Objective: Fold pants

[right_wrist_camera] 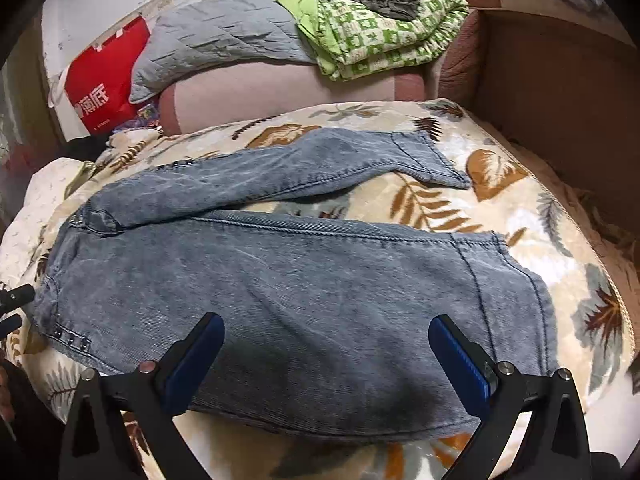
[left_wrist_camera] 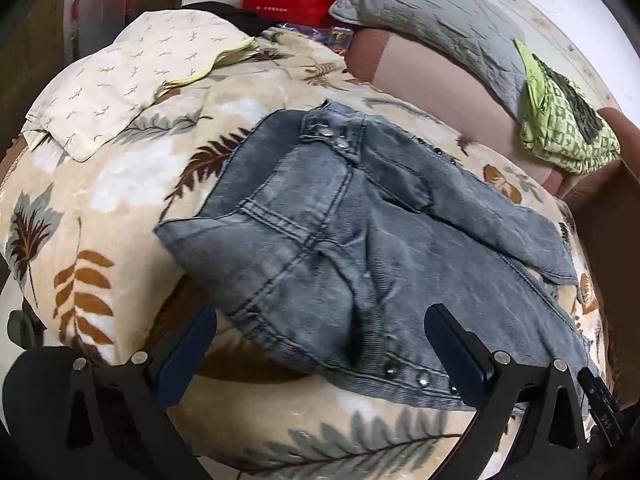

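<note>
Grey-blue denim pants (left_wrist_camera: 340, 240) lie spread on a leaf-patterned blanket (left_wrist_camera: 100, 200). The left wrist view looks at their waist end, with studs along the seams and the seat bunched up. My left gripper (left_wrist_camera: 320, 340) hovers open just above the near waist edge, holding nothing. The right wrist view shows the pants (right_wrist_camera: 300, 280) lengthwise: the near leg lies flat with its hem at the right, the far leg angles away behind it. My right gripper (right_wrist_camera: 326, 356) is open over the near leg's lower edge, empty. A tip of the left gripper (right_wrist_camera: 16, 296) shows at the far left.
A cream pillow (left_wrist_camera: 120, 80) lies at the blanket's far left. Behind are a red bag (right_wrist_camera: 104, 84), a grey pillow (right_wrist_camera: 224, 32), a green patterned cloth (right_wrist_camera: 380, 28) and a brown sofa arm (right_wrist_camera: 560, 100) at the right.
</note>
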Demonstrator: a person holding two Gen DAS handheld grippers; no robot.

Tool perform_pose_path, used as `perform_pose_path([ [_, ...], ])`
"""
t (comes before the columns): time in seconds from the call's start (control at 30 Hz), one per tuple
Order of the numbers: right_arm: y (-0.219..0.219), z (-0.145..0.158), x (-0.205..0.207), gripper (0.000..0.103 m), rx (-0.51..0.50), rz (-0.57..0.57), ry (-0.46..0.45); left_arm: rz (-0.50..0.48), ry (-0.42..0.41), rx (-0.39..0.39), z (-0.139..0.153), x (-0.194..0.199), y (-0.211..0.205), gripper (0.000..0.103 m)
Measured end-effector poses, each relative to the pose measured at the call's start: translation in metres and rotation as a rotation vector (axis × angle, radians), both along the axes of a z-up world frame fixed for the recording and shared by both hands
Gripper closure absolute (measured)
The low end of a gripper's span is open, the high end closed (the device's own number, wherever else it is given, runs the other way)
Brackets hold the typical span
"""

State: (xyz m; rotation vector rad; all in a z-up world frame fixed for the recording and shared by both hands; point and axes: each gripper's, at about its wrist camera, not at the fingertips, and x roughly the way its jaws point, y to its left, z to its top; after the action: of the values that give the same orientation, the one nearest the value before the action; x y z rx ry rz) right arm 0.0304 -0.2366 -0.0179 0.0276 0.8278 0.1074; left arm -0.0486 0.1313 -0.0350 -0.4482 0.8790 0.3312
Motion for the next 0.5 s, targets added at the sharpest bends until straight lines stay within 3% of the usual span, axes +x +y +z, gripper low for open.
perform_pose_path([
  [0.1,-0.015,0.001,-0.004,0.000,0.079,-0.018,0.052,0.014,0.017,-0.013,-0.004,-0.002,0.009,0.000],
  [0.23,-0.058,-0.010,-0.018,0.000,0.381,-0.061,0.193,0.052,0.021,-0.061,-0.007,-0.003,0.026,0.000],
  [0.33,-0.099,-0.028,-0.024,0.000,0.566,-0.181,0.288,0.094,0.035,-0.099,-0.012,-0.003,0.038,0.000],
  [0.5,-0.159,-0.058,-0.024,0.000,0.815,-0.383,0.326,0.144,0.047,-0.152,-0.022,-0.004,0.053,0.001],
])
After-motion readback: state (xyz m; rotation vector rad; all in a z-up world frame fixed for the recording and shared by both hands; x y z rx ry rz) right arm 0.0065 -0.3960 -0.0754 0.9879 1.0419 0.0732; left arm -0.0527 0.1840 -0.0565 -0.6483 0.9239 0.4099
